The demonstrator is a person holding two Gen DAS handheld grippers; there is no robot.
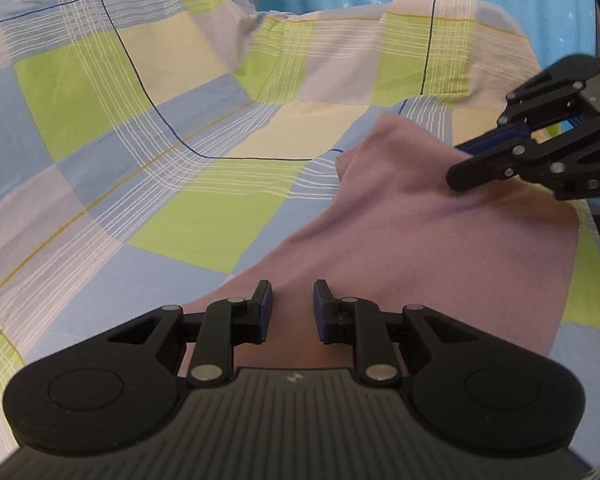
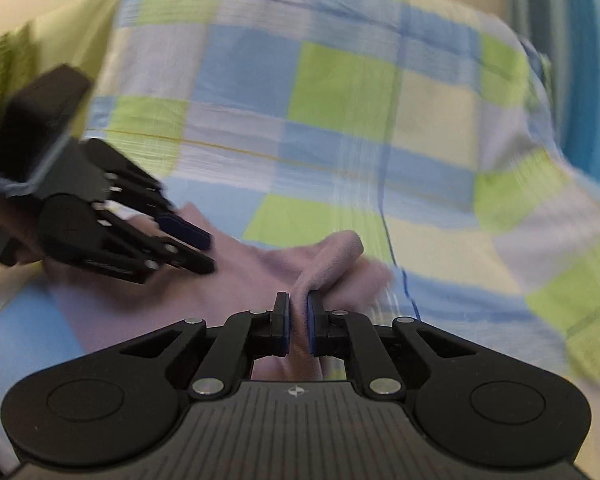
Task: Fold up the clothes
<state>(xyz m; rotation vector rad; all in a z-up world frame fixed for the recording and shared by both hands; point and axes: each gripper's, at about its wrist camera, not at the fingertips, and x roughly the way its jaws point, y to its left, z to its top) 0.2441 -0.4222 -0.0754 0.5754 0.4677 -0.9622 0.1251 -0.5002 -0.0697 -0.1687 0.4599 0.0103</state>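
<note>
- Checked bedsheet (image 1: 148, 128) in green, blue and cream covers the whole work surface; on your left it lies bare and a little rumpled.
- Pink garment (image 1: 440, 248) lies on that sheet toward the right side of the left wrist view, partly flat, with one edge lifted.
- Your left gripper (image 1: 293, 306) hangs over the near part of the pink cloth with its jaws parted and nothing between them; the cloth below shows through the gap.
- Your right gripper (image 2: 298, 322) has its jaws pinched on a raised fold of the garment, and the cloth bunches up into a ridge just ahead of the pads.
- The fabric looks like soft fleece or knit: light, limp, not slippery, likely to sag and crease wherever it is unsupported.
- Take hold at an edge or corner rather than mid-panel, so the layer lifts as one sheet; for your free left gripper, I judge the near hem the sensible spot.
- Blurred curtain (image 2: 588, 80) in blue hangs at the far right.
</note>
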